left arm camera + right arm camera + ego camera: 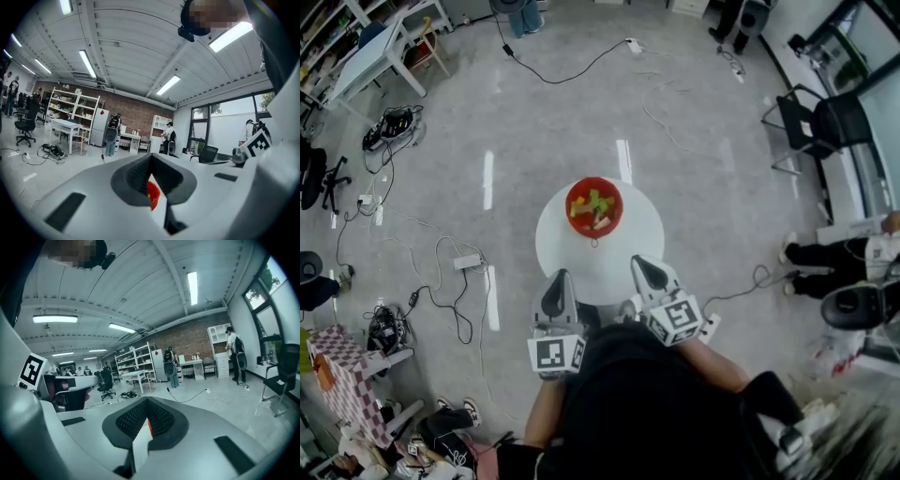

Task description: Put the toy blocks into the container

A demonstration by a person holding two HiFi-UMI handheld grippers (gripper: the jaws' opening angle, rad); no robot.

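A red bowl [570,196] stands at the far side of a round white table [623,251], with several green, yellow and pale toy blocks [592,208] inside it. I see no blocks on the tabletop outside the bowl. My left gripper [559,279] hovers at the table's near edge, jaws closed together and empty. My right gripper [644,268] sits beside it over the near rim, also shut with nothing held. In the left gripper view, a sliver of the red bowl [153,196] shows through the small gap under the closed gripper [151,158]. The right gripper view gives the same closed gripper [146,404].
Cables and a power strip [467,262] lie on the grey floor left of the table. A black chair [821,126] stands at the right, with a seated person's legs [825,254] below it. A white desk [371,54] is at the far left.
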